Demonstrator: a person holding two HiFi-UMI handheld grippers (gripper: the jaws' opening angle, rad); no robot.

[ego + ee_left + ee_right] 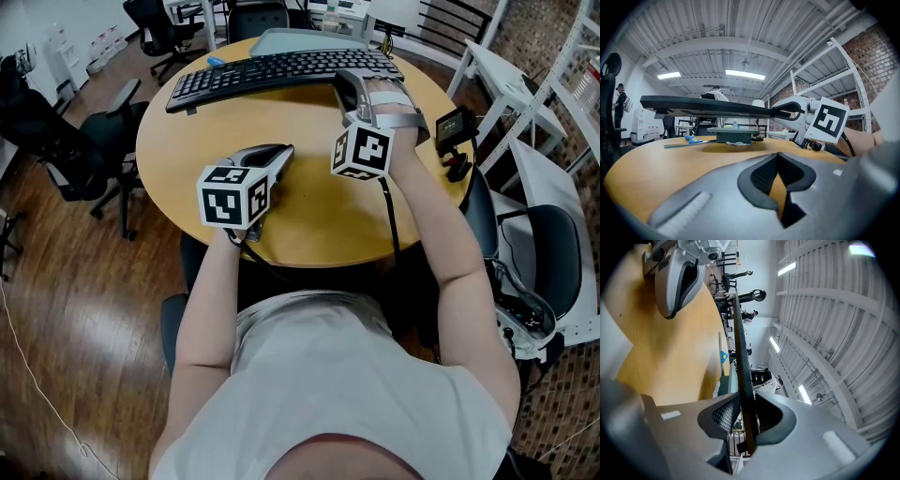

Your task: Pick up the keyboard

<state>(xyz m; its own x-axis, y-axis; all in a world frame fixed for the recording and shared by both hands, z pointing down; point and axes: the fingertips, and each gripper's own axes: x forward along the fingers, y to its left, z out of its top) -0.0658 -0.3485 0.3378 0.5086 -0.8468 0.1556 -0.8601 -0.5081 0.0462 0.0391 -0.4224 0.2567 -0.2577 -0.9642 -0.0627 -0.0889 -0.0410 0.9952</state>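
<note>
The black keyboard (281, 70) lies across the far side of the round wooden table (319, 216). My right gripper (349, 89) is shut on its near edge towards the right end. In the right gripper view the keyboard (740, 357) runs edge-on between the jaws of my right gripper (745, 423). In the left gripper view the keyboard (703, 105) hangs level above the tabletop, held by the right gripper (787, 108). My left gripper (281, 155) rests low over the table's middle, shut and holding nothing, short of the keyboard. The left gripper (780, 187) shows only tabletop through its gap.
A grey-green box (300, 39) and a small blue item (216, 62) sit behind the keyboard. A small black device (457, 131) stands at the table's right edge. Black office chairs (103, 141) stand to the left, and white shelving (562, 84) to the right.
</note>
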